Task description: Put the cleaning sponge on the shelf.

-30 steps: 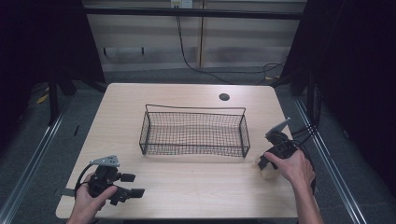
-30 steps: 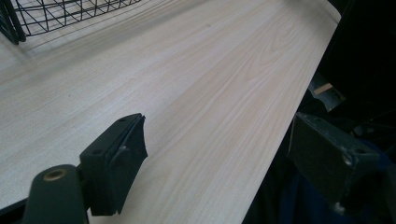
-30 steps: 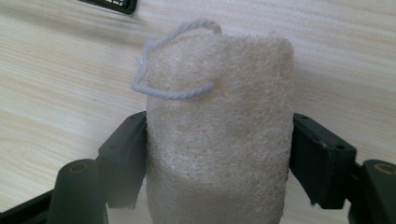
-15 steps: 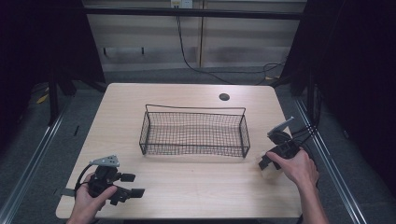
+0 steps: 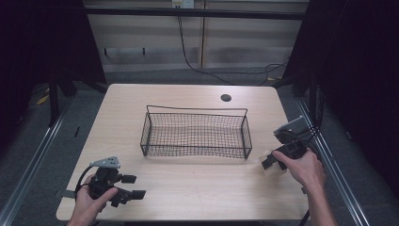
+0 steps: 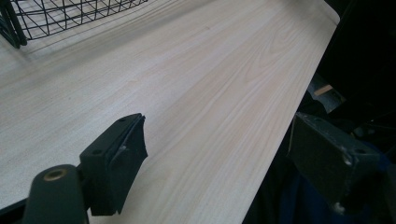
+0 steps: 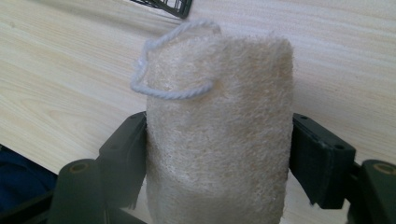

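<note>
A pale beige loofah sponge (image 7: 219, 135) with a white cord loop (image 7: 163, 88) stands between the jaws of my right gripper (image 7: 219, 144), which is shut on its sides. From above, that gripper (image 5: 270, 165) and the loofah (image 5: 273, 168) hover near the table's right edge, just right of the black wire basket (image 5: 197, 109). The basket holds nothing. My left gripper (image 5: 135, 186) rests at the front left corner, open, jaws pointing right. In its own view the left gripper (image 6: 217, 140) has only bare tabletop between its fingers.
The light wooden table (image 5: 188, 183) has a round cable hole (image 5: 226, 98) behind the basket. Its front edge (image 6: 280, 135) runs close beside the left gripper. Dark frame rails flank the table on both sides.
My right gripper has risen a little with the loofah and drifted slightly toward the right edge. The left gripper has stayed put.
</note>
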The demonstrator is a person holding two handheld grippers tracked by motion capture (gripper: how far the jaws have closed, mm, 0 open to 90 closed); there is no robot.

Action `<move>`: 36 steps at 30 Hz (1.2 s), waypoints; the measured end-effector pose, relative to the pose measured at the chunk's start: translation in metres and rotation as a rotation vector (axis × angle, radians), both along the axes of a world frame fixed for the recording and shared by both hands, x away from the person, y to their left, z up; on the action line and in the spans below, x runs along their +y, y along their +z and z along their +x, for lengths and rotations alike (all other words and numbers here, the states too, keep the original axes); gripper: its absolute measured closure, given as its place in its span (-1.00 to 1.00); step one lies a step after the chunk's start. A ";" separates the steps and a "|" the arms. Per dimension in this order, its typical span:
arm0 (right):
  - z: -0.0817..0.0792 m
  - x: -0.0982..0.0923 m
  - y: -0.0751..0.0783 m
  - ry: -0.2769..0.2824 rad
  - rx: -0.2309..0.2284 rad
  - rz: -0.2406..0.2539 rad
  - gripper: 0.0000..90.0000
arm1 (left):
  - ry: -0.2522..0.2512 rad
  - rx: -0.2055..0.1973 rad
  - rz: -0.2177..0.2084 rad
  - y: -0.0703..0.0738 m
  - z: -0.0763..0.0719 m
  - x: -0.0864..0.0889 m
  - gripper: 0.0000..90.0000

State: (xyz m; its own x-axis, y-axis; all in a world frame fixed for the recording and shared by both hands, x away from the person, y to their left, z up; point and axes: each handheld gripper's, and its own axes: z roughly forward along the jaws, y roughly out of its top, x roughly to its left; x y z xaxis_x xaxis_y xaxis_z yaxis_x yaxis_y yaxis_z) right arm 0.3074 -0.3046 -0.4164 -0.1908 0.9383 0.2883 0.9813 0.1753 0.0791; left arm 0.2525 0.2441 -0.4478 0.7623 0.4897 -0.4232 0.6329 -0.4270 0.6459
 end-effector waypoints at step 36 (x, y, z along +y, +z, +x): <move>0.005 0.025 0.050 0.115 -0.056 0.054 -0.40 | -0.005 0.009 0.012 -0.001 0.000 -0.001 -0.59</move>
